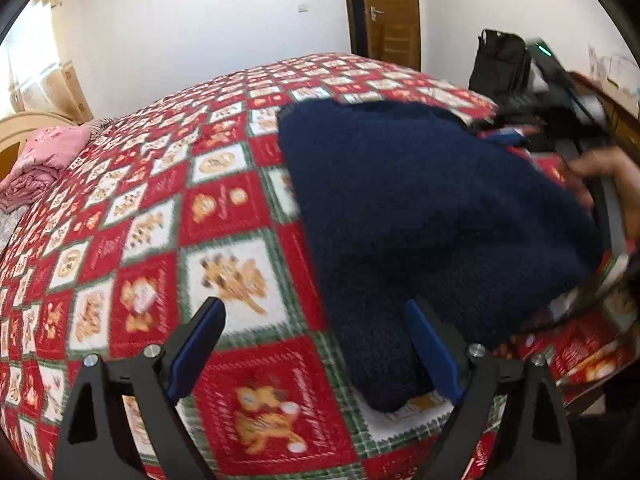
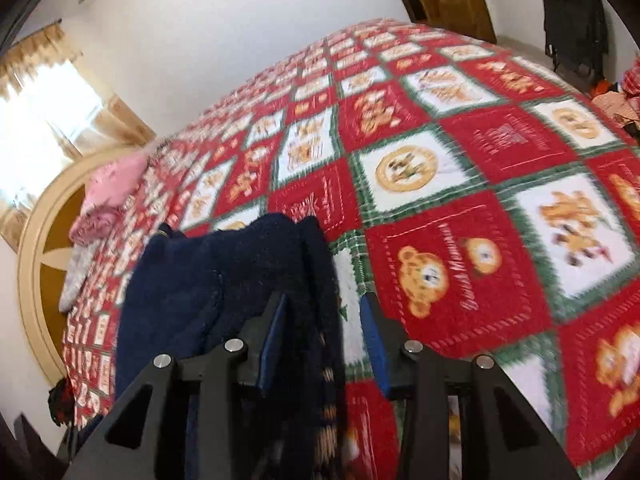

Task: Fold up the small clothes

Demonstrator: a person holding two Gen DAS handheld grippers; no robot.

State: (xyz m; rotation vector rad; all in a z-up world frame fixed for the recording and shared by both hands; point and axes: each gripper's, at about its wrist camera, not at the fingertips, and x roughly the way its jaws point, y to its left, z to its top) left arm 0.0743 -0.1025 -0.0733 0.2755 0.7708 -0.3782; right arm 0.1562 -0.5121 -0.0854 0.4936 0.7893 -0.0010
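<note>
Right fingers (image 2: 326, 316) astride navy sweater (image 2: 224, 280), unpinched

Daylight floods in from the curtained window (image 2: 44, 92) at upper left of both views — blown out to white there. White walls evenly bright. Strong fisheye bending, black vignette corners. Motion blur smears the quilt (image 1: 224, 208) pattern and right edge of the left view — shadows soft.

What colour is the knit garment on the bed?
Dark navy sweater, clearest in the left wrist view.
</note>
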